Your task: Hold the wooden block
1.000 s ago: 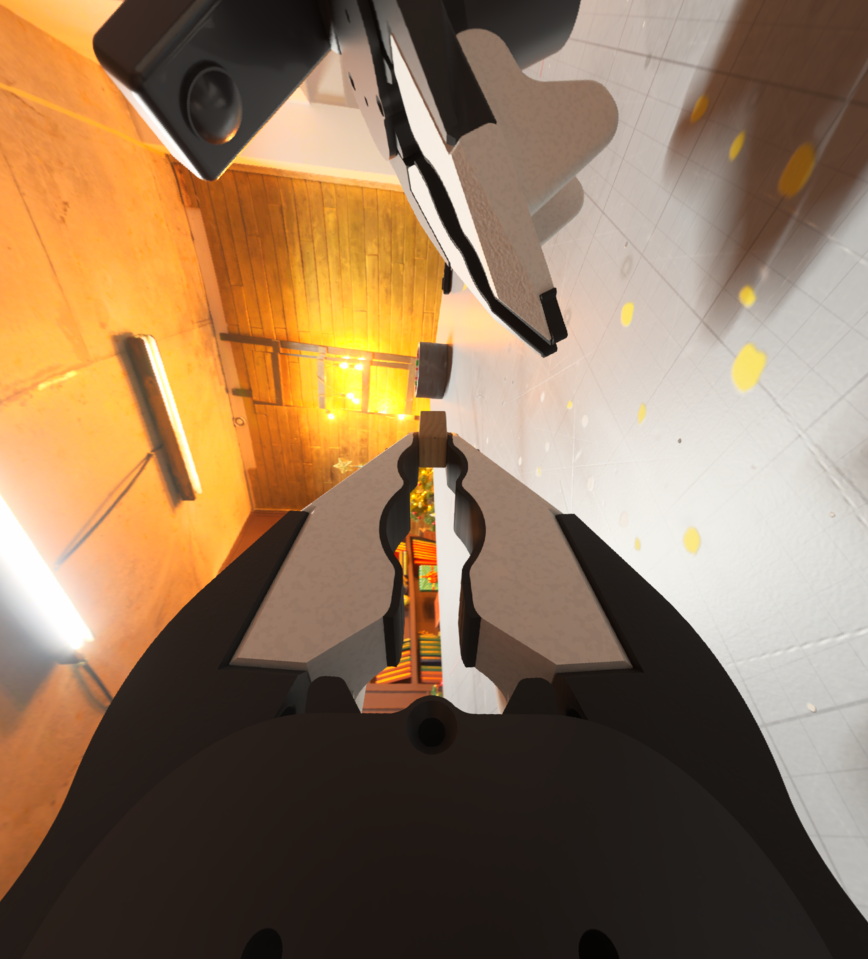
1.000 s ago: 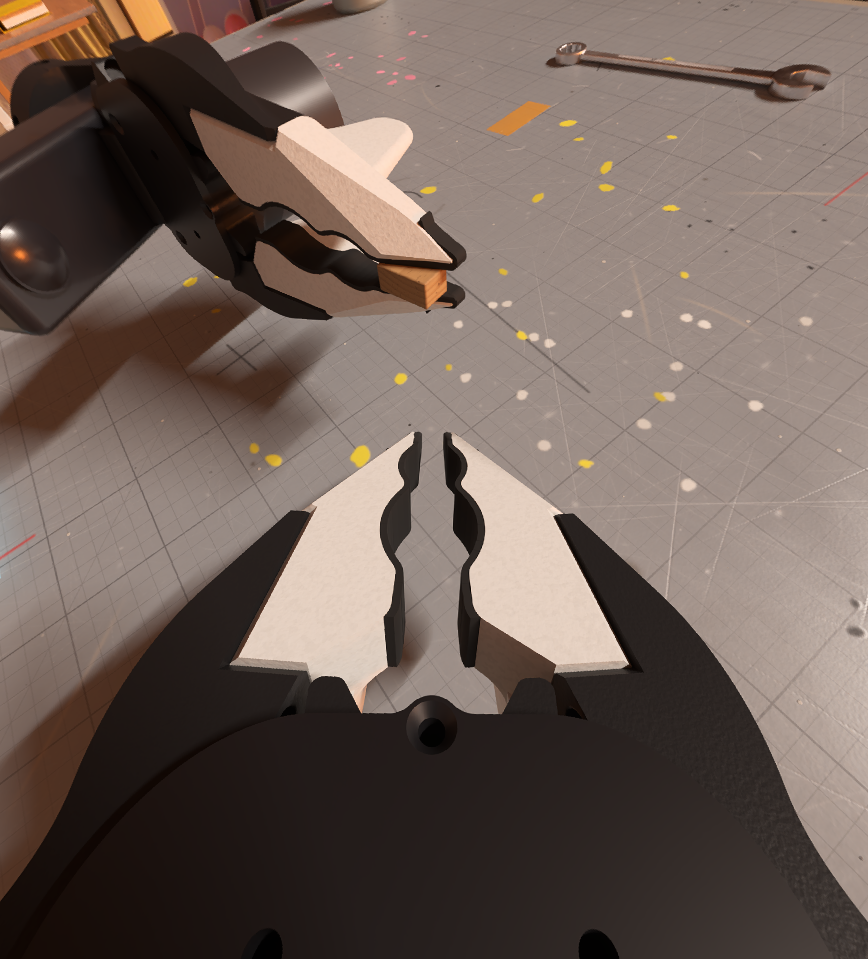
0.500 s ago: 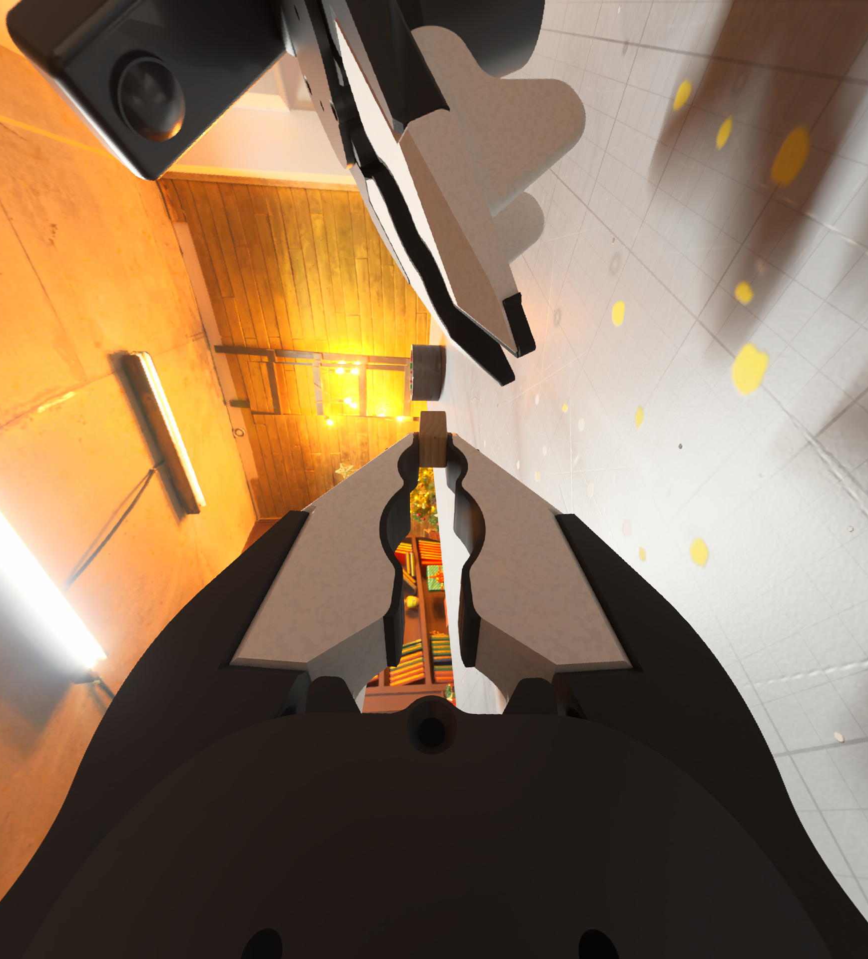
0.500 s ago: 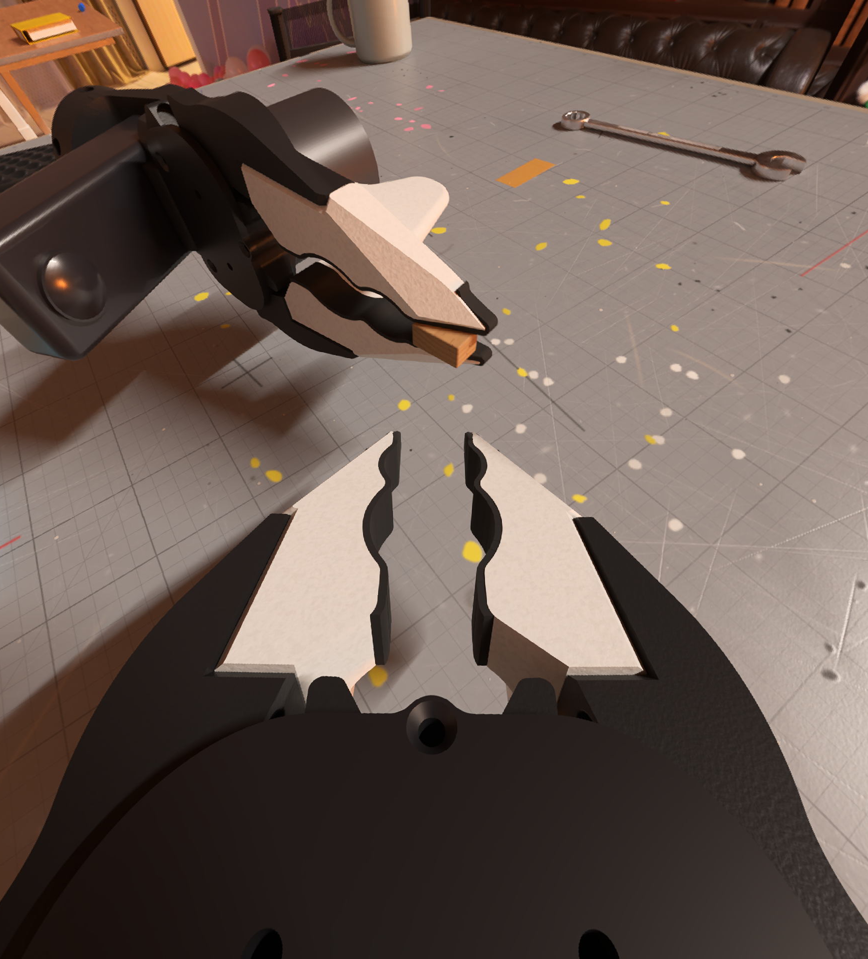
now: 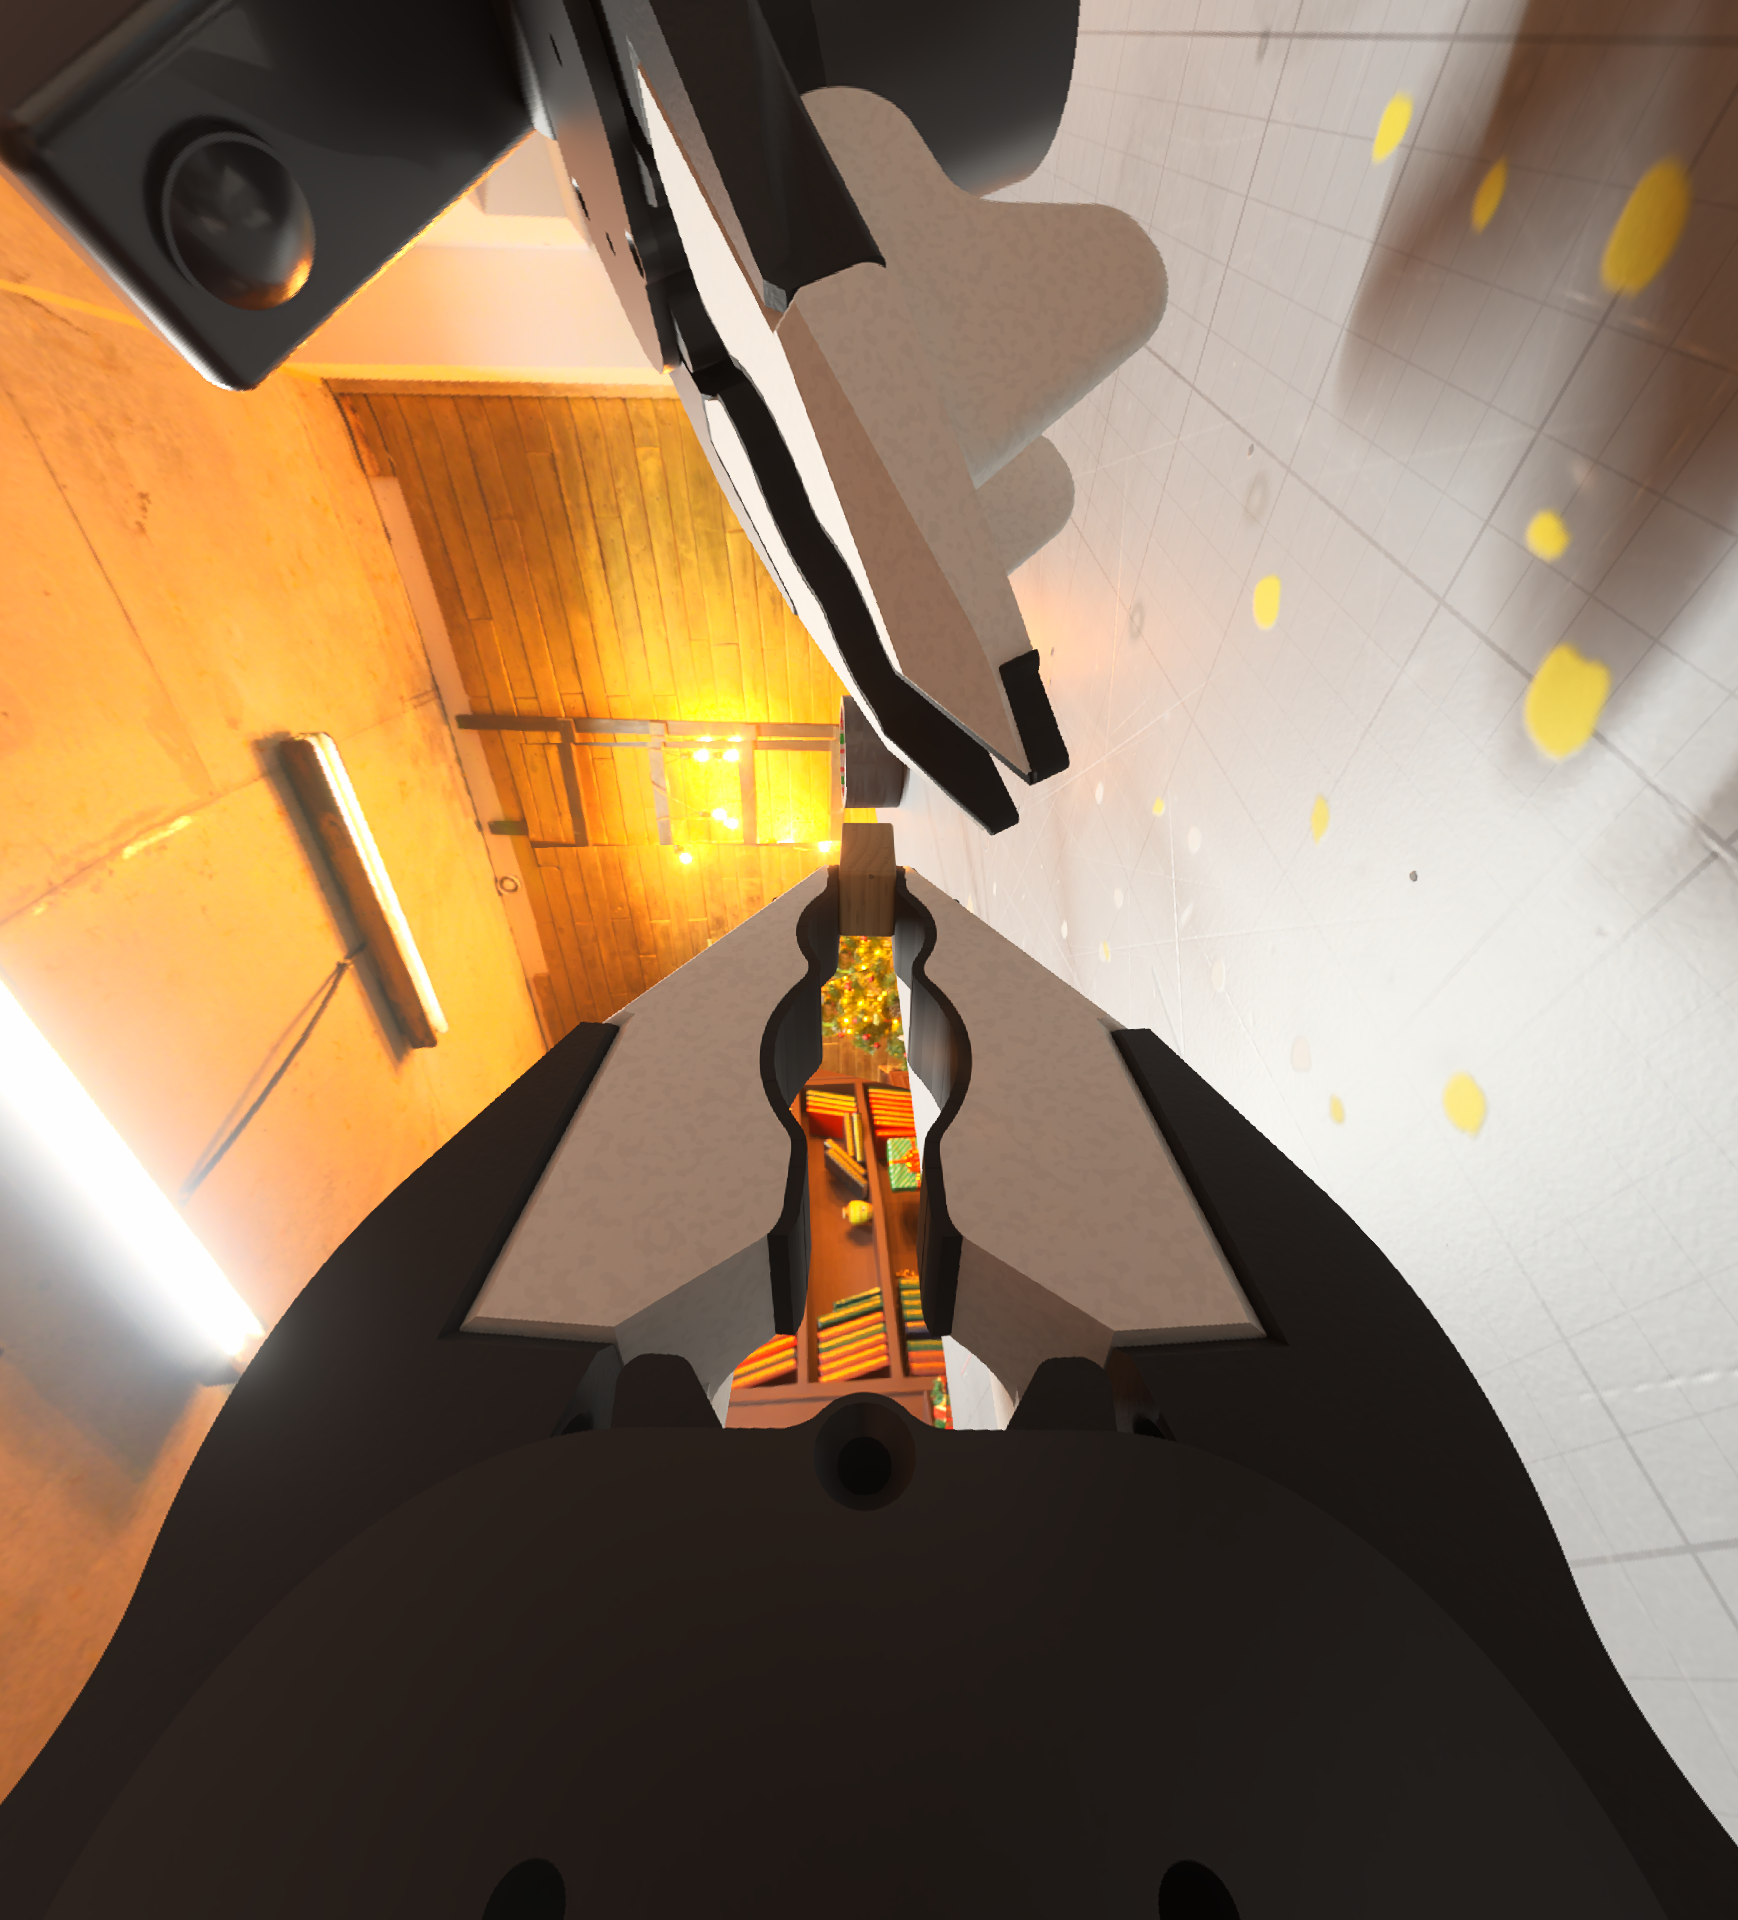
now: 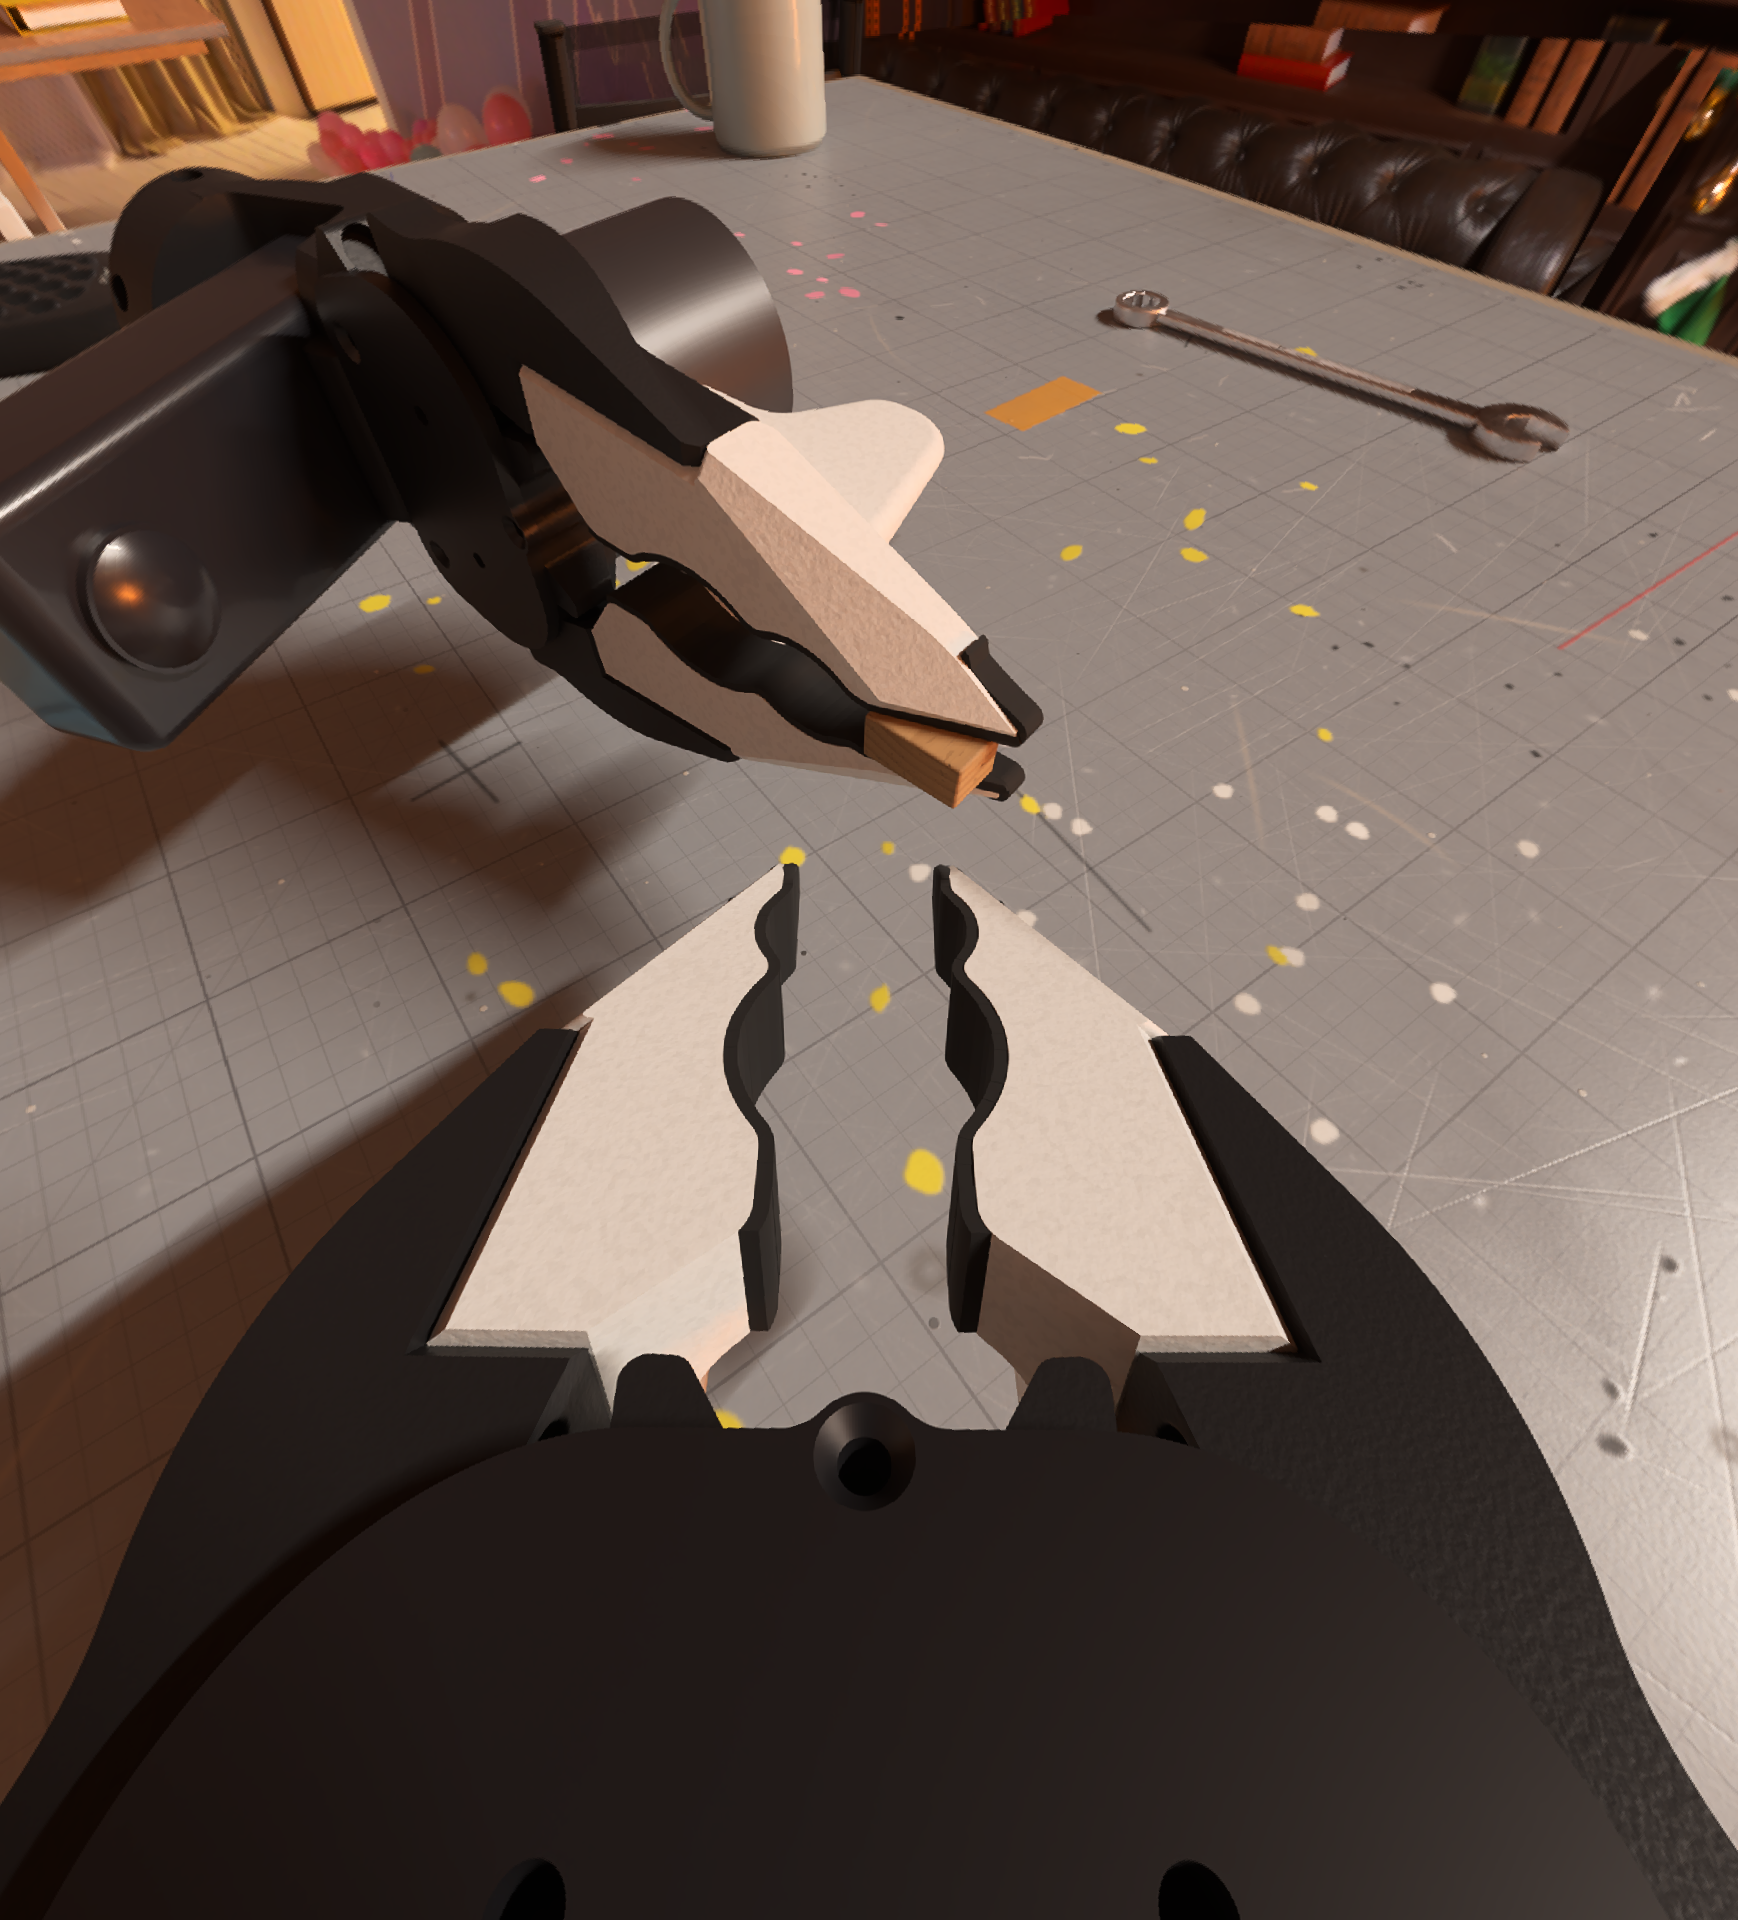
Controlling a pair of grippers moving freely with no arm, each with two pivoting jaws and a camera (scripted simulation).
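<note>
My left gripper (image 5: 867, 885) is shut on a small wooden block (image 5: 867, 860), which is pinched at its fingertips and held above the table. In the right wrist view the left gripper (image 6: 1000, 753) comes in from the left, lying on its side, with the block (image 6: 932, 764) sticking out of its tips. My right gripper (image 6: 865, 883) is open and empty, with its tips just short of the block and slightly below it. In the left wrist view the right gripper (image 5: 1016, 769) hangs close above the block without touching it.
The grey gridded cutting mat (image 6: 1467, 935) is speckled with yellow and white paint. A metal wrench (image 6: 1332, 369) lies at the far right, an orange patch (image 6: 1041, 402) sits beyond the grippers, and a white mug (image 6: 766, 73) stands at the far edge. A dark sofa (image 6: 1312, 166) is behind the table.
My right gripper has opened from nearly shut and has come closer to the block. The left gripper has kept its hold on the block and turned slightly.
</note>
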